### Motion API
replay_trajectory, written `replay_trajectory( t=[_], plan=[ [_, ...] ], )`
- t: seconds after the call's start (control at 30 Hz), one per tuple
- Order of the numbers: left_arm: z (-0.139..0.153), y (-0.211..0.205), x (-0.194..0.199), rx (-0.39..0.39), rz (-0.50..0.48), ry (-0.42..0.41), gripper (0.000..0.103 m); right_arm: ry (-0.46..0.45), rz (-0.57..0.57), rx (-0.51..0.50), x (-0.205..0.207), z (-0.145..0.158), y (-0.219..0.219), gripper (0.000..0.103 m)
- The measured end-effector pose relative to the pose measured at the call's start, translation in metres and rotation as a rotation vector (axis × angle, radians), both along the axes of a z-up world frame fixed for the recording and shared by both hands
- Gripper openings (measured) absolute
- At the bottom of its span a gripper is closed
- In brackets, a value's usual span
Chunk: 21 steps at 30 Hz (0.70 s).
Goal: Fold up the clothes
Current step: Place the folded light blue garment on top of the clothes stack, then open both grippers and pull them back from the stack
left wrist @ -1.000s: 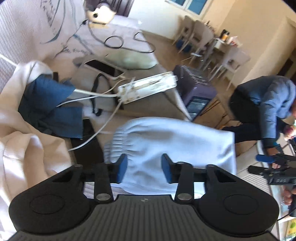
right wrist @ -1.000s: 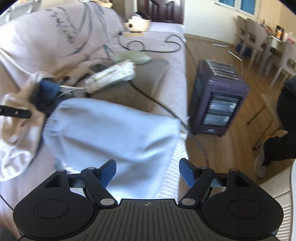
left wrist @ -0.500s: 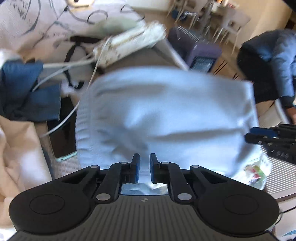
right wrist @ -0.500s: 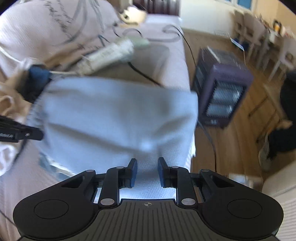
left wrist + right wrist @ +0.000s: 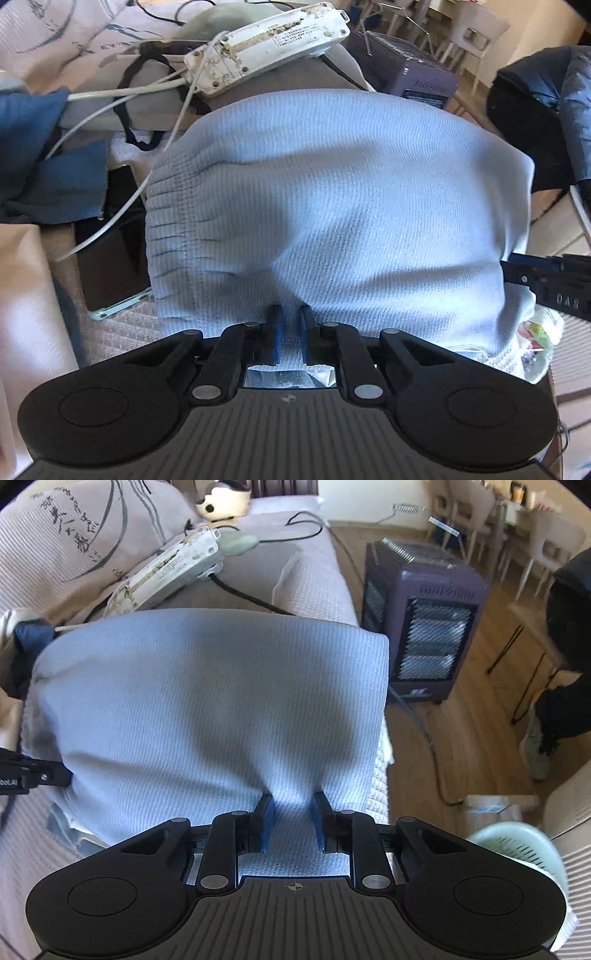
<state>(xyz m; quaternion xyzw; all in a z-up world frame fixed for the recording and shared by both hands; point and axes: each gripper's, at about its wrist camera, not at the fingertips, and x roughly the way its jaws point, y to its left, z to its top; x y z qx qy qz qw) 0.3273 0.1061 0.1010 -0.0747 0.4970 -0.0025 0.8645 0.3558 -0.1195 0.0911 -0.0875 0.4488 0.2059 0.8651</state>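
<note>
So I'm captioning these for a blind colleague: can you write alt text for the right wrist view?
The right tool pinches the near edge of a light blue knit garment spread over a sofa. Beyond it lie a white power strip and cables; a purple heater stands on the wooden floor to the right.

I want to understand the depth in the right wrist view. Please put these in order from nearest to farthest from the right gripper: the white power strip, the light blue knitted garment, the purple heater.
1. Light blue knitted garment: pinched between the pads of the right gripper.
2. Purple heater: on the floor, right of the sofa.
3. White power strip: upper left, behind the garment.
</note>
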Motion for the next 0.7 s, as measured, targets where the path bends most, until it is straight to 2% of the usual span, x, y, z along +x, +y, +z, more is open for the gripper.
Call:
replay_trajectory(
  t=[0.03, 0.1, 0.13, 0.17, 0.2, 0.23, 0.27, 0.33, 0.4, 0.47, 0.57, 0.7],
  plan=[
    [0.004, -0.003, -0.003, 0.017, 0.007, -0.005, 0.011, -0.022, -0.005, -0.020, -0.004, 0.002, 0.004, 0.023],
    [0.015, -0.008, -0.012, 0.051, 0.023, -0.015, 0.018, -0.084, 0.005, -0.058, -0.018, 0.009, 0.009, 0.025],
    [0.021, -0.010, -0.018, 0.057, 0.032, -0.019, 0.041, -0.109, 0.004, -0.064, -0.026, 0.015, 0.009, 0.027],
    [0.028, -0.011, -0.027, 0.049, 0.034, -0.029, 0.064, -0.124, -0.001, -0.053, -0.034, 0.021, 0.006, 0.033],
    [0.034, -0.011, -0.037, 0.039, 0.035, -0.050, 0.065, -0.123, 0.001, -0.024, -0.043, 0.028, 0.001, 0.041],
    [0.040, -0.011, -0.048, 0.032, 0.035, -0.075, 0.065, -0.127, 0.007, 0.016, -0.054, 0.034, -0.005, 0.059],
    [0.046, -0.011, -0.060, 0.024, 0.035, -0.092, 0.065, -0.149, 0.007, 0.049, -0.064, 0.039, -0.011, 0.065],
    [0.056, -0.012, -0.083, 0.008, 0.037, -0.122, 0.065, -0.174, 0.011, 0.111, -0.087, 0.049, -0.024, 0.065],
    [0.062, -0.015, -0.106, -0.007, 0.033, -0.143, 0.067, -0.150, 0.018, 0.155, -0.106, 0.053, -0.032, 0.066],
    [0.066, -0.020, -0.133, -0.012, 0.022, -0.159, 0.073, -0.137, 0.036, 0.170, -0.129, 0.054, -0.042, 0.069],
    [0.062, -0.030, -0.171, 0.020, -0.030, -0.158, 0.077, -0.115, 0.073, 0.173, -0.158, 0.046, -0.055, 0.077],
    [0.045, -0.038, -0.217, 0.071, -0.055, -0.181, 0.079, -0.142, 0.110, 0.167, -0.193, 0.031, -0.065, 0.078]
  ],
)
